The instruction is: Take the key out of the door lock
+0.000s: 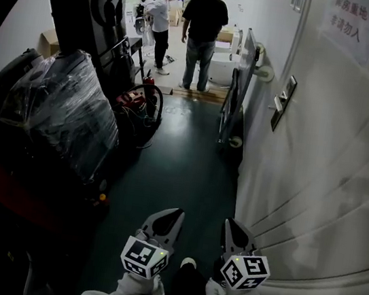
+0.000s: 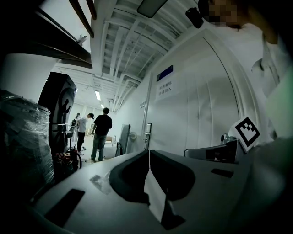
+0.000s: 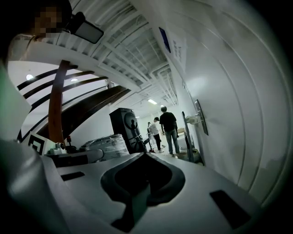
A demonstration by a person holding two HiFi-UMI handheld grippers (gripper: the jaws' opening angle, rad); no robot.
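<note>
Left tongs [image 1: 176,215] and right tongs [image 1: 230,224] both closed, empty. Door lock [image 1: 284,102] well ahead, right tongs' side; key too small to see. Likely light, stiff, slick metal: pinch flat head.

A dark green floor [image 1: 181,170] runs between a white wall [image 1: 267,15] and plastic-wrapped bundle [image 1: 62,115].

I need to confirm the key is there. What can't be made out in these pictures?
- No key can be made out: in the head view the silver lock plate on the white door is too small and far away.
- In both gripper views the same plate is tiny and oblique.
- The red-lettered paper sign is partly cut off by the head view's top edge.
</note>
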